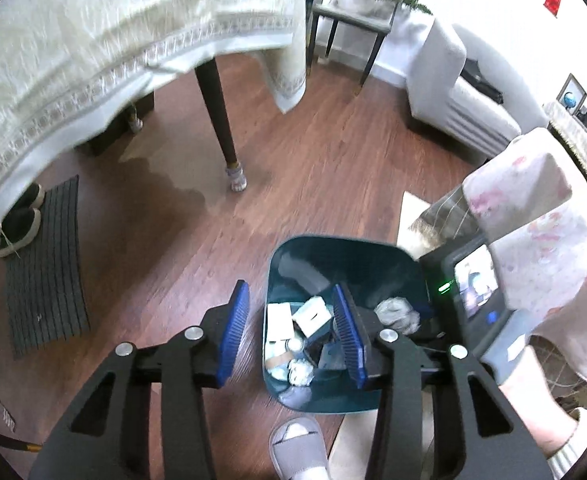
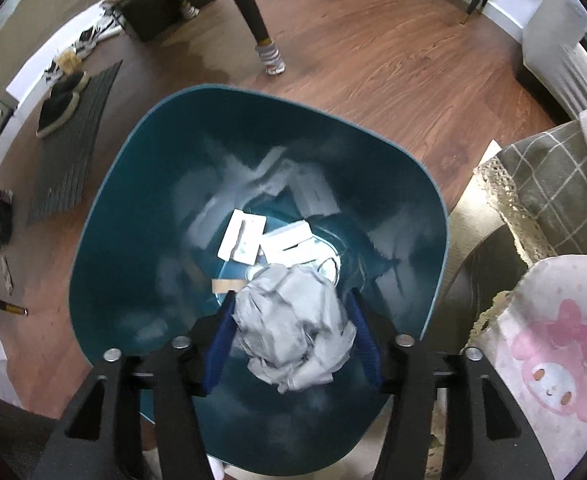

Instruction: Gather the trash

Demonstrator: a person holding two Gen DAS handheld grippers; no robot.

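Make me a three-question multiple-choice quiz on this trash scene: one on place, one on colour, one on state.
1. Where is the crumpled paper?
A. On the doormat
B. Above the open bin
C. On the sofa

2. What colour is the bin?
A. Teal
B. Red
C. White

3. How is the left claw?
A. Shut on a box
B. Holding a shoe
C. Open, holding nothing

Answers:
1 B: the right claw holds the paper over the bin's mouth.
2 A: its walls are teal.
3 C: its blue fingers stand apart with nothing between.
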